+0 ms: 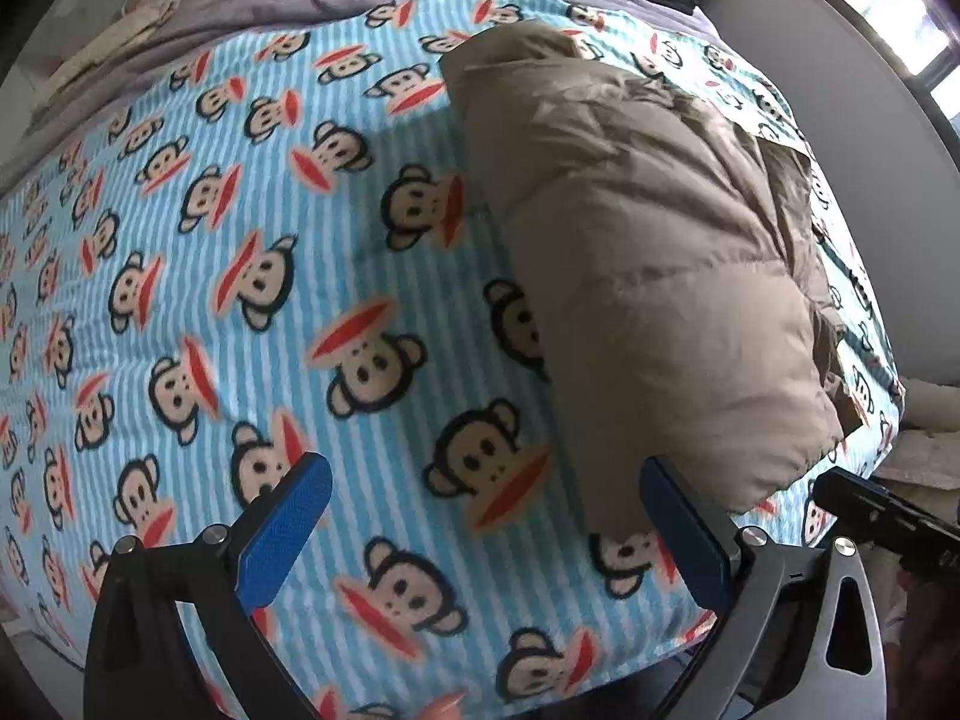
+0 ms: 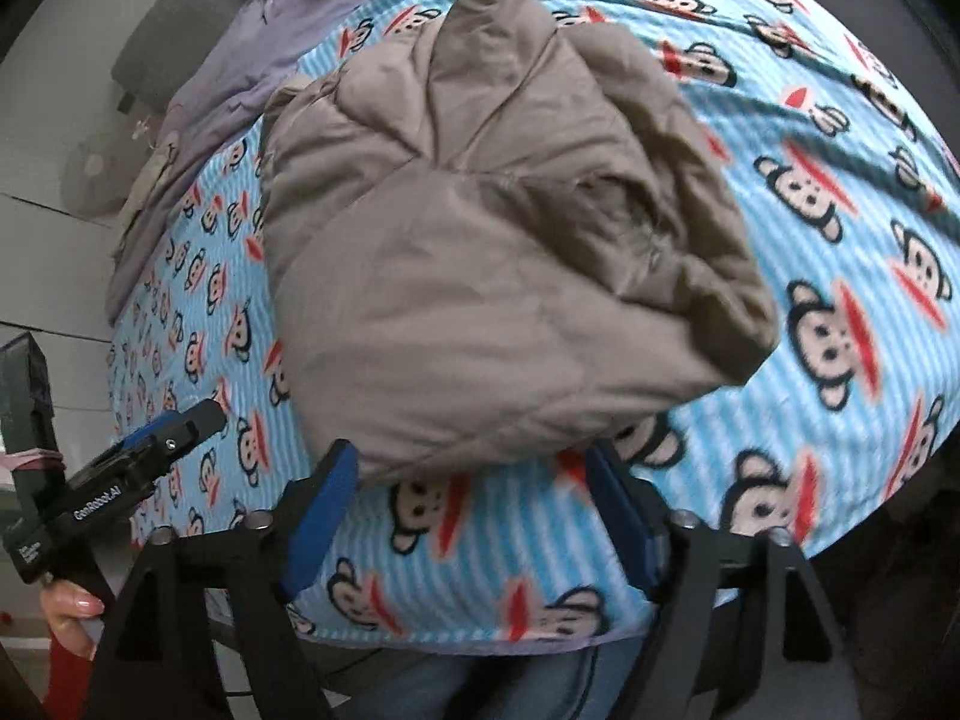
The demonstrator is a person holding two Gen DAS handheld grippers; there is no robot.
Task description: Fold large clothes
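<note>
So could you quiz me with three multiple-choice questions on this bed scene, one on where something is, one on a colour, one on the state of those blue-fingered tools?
1. Where does the folded jacket lie?
A. On the monkey-print blanket
B. On the floor
C. On a chair

2. What colour is the jacket?
A. Bright red
B. Greyish brown
C. Navy blue

3. How does the right gripper stand?
A. Clamped on the jacket
C. Open, holding nothing
B. Shut on the blanket

Answers: 1 A, the blanket shows all round the jacket. 2 B, both views show greyish-brown padded fabric. 3 C, its blue fingers stand wide apart with only the blanket seen between them; the left gripper is open too.
</note>
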